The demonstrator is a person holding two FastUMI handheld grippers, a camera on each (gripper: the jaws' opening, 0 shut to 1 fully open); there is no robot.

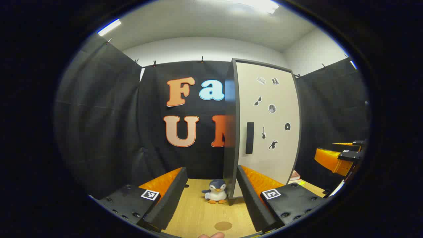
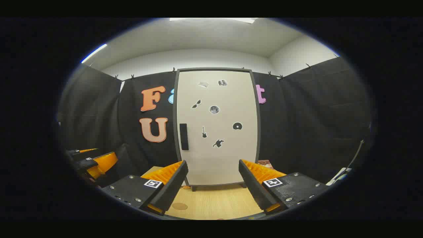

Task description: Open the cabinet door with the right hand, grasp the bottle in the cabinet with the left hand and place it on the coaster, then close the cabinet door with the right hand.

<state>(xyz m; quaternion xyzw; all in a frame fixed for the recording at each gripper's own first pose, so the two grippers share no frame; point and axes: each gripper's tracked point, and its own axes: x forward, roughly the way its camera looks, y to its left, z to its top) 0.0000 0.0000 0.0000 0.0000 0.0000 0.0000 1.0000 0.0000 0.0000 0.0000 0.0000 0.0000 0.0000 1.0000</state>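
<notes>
A tall cabinet stands on the wooden table with its white door (image 2: 218, 132) shut, hiding the inside. A dark vertical handle (image 2: 184, 136) sits at the door's left edge. In the left gripper view the door (image 1: 269, 132) and handle (image 1: 250, 138) appear at an angle. A round brown coaster (image 1: 223, 226) lies flat on the table in front, also seen at lower left (image 2: 179, 206) in the right gripper view. My right gripper (image 2: 213, 163) faces the door, open and holding nothing. My left gripper (image 1: 211, 172) is open too, level with the cabinet's left side.
A small penguin plush (image 1: 216, 191) sits by the cabinet's left front corner. Small objects (image 1: 296, 177) lie on the table right of the cabinet. Black cloth walls close in the booth. The other gripper (image 1: 340, 155) hangs at the right edge, and the left one (image 2: 94, 162) at the left edge.
</notes>
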